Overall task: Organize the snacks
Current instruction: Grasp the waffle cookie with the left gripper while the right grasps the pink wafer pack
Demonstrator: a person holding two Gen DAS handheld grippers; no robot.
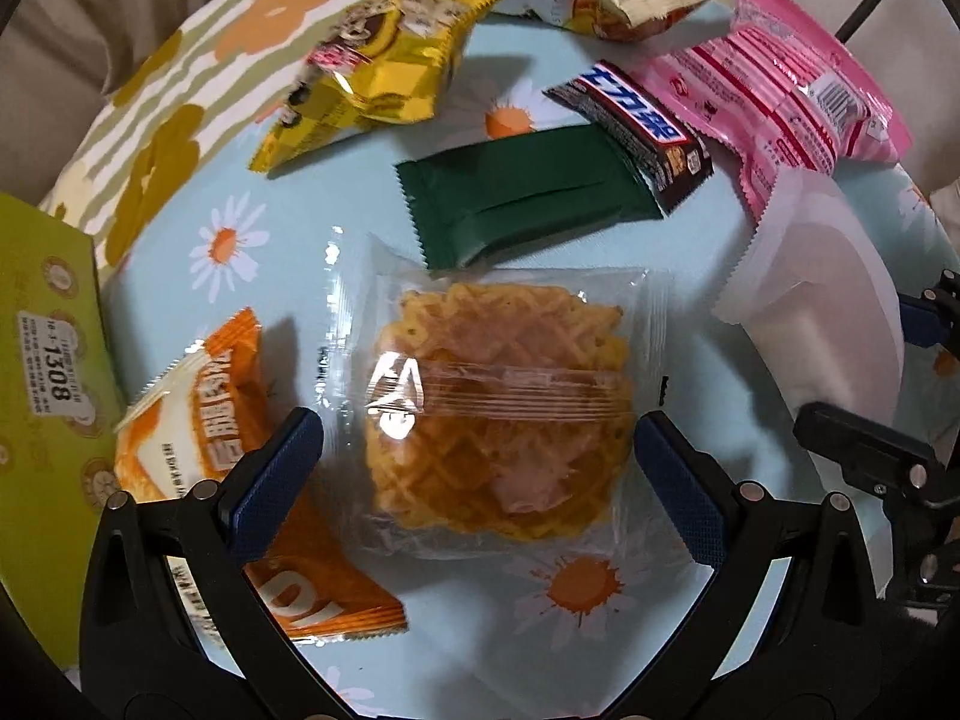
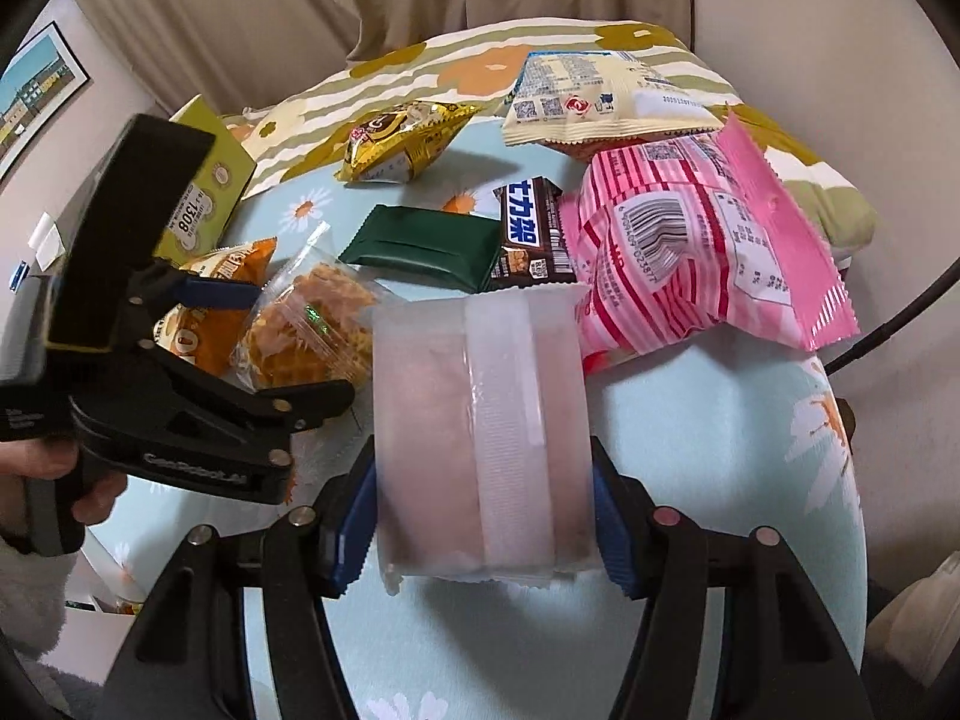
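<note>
Left wrist view is showing the left tongs [image 1: 480,468] standing open, their blue pads [image 1: 273,480] sitting on either side of a clear-wrapped waffle snack [image 1: 498,420] without pressing on it. That packet is lying flat on the daisy-print tabletop [image 1: 600,600], with an orange packet [image 1: 240,420] just beside it on the left and a green box [image 1: 42,396] further left. Beyond it, a dark green packet [image 1: 516,198] is touching a brown chocolate bar [image 1: 642,132], and a yellow bag [image 1: 372,72] is lying behind them.

Right wrist view is showing the right tongs [image 2: 483,516] clamping a frosted white packet [image 2: 474,420] between both pads, the packet standing up out of the grip. A pink striped bag [image 2: 690,252] is sitting just behind it, with a cream bag [image 2: 600,96] further back.
</note>
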